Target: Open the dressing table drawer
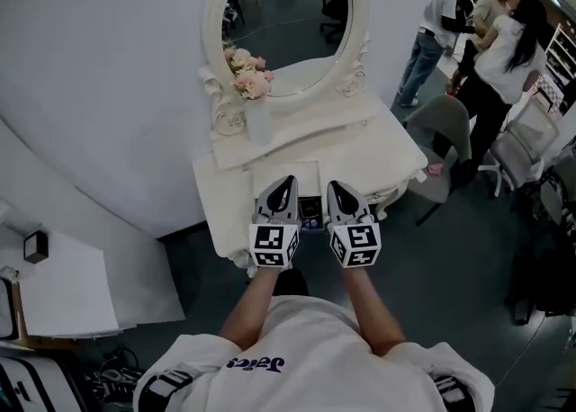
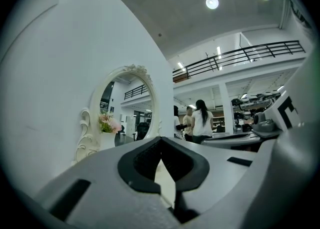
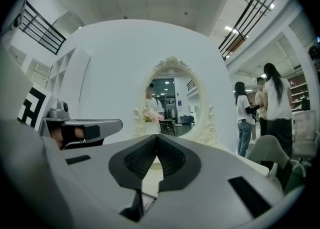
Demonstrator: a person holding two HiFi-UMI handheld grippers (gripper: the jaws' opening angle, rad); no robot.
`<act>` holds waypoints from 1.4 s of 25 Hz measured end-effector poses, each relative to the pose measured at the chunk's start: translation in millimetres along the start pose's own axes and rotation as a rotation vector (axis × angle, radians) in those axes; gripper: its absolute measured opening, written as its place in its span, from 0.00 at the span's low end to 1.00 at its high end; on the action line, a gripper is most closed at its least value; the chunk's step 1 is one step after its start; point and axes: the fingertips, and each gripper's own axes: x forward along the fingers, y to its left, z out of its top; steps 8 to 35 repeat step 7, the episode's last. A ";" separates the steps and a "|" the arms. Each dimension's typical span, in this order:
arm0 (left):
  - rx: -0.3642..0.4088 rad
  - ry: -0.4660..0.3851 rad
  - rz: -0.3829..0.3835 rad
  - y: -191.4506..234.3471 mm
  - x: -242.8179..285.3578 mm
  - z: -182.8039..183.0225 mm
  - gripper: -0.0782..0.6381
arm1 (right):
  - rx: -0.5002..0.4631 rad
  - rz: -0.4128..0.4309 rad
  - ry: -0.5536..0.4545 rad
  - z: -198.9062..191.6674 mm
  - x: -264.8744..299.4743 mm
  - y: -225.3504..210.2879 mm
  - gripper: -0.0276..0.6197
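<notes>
The white dressing table [image 1: 387, 154] stands against a curved white wall, with an oval mirror [image 1: 290, 19] and a vase of pink flowers [image 1: 249, 77] on it. At its front edge the drawer [image 1: 310, 211] appears pulled out; a dark strip of its inside shows between my two grippers. In the head view the left gripper [image 1: 286, 183] and the right gripper [image 1: 335, 187] hover side by side over that front edge, pointing at the mirror. The left gripper [image 2: 160, 139] is shut on nothing. The right gripper [image 3: 156, 138] is likewise shut and holds nothing.
Three people [image 1: 490, 32] stand at the back right beside a grey chair [image 1: 447, 136]. A small pink object [image 1: 435, 168] lies at the table's right edge. A low white surface [image 1: 67, 298] with a small dark box [image 1: 36, 246] sits at the left.
</notes>
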 end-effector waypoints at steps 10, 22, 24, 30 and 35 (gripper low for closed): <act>0.006 0.031 0.041 10.5 -2.2 -15.2 0.13 | 0.011 0.002 0.002 -3.5 5.5 -0.8 0.06; 0.006 0.031 0.041 10.5 -2.2 -15.2 0.13 | 0.011 0.002 0.002 -3.5 5.5 -0.8 0.06; 0.006 0.031 0.041 10.5 -2.2 -15.2 0.13 | 0.011 0.002 0.002 -3.5 5.5 -0.8 0.06; 0.006 0.031 0.041 10.5 -2.2 -15.2 0.13 | 0.011 0.002 0.002 -3.5 5.5 -0.8 0.06; 0.006 0.031 0.041 10.5 -2.2 -15.2 0.13 | 0.011 0.002 0.002 -3.5 5.5 -0.8 0.06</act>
